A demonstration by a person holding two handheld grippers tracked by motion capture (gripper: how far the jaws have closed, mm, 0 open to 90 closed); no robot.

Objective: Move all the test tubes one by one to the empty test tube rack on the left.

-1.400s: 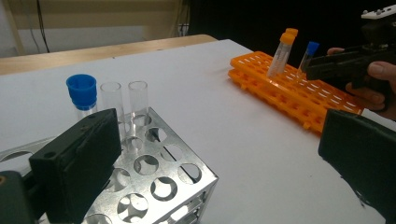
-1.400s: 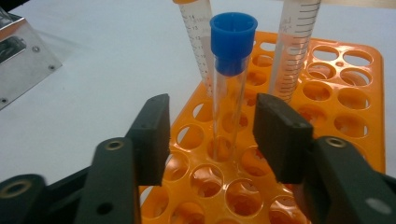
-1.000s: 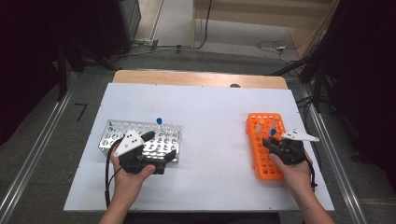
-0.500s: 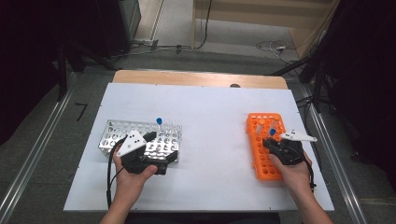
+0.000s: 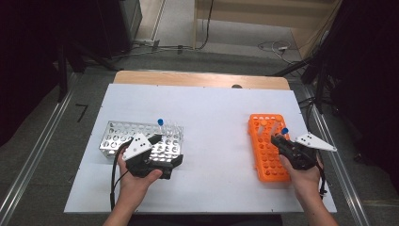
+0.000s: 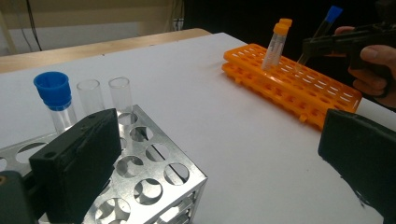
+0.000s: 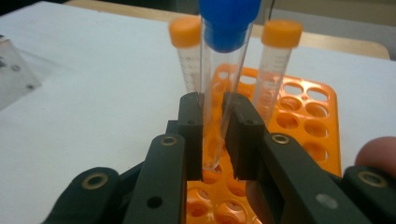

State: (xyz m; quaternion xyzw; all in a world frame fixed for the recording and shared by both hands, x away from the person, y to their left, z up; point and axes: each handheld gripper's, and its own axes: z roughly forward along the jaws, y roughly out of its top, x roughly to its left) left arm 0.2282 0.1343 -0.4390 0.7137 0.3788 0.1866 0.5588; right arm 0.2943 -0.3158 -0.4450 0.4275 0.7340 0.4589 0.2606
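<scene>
Right gripper view puts the right gripper point(image 7: 214, 135) closest, its two black jaws pressed against the sides of a clear plastic test tube with a blue cap point(image 7: 223, 65). The tube stands nearly upright, its rounded bottom hanging just above the holes of the orange plastic tube rack point(image 7: 299, 116). Just behind the held tube, two clear tubes with orange caps point(image 7: 275, 65) stand upright in that rack, one on each side of it. A fingertip of the person's right hand point(image 7: 378, 156) shows at the right edge.

From the high view, the right hand point(image 5: 303, 176) holds its gripper over the near right part of the orange rack point(image 5: 266, 141), with the blue cap point(image 5: 284, 131) sticking up above the jaws. The left gripper point(image 5: 167, 162) sits low at the near edge of a shiny perforated metal tube rack point(image 5: 117, 136) on the white table top point(image 5: 211, 122), and its jaws stand wide apart with nothing between them.

Left gripper view shows that metal rack point(image 6: 159, 172) between the spread jaws. Farther along it stand a blue-capped clear tube point(image 6: 56, 100) and two uncapped clear glass tubes point(image 6: 105, 100). Well beyond, across bare white table, lies the orange rack point(image 6: 299, 84), with the right gripper holding its tube there.
</scene>
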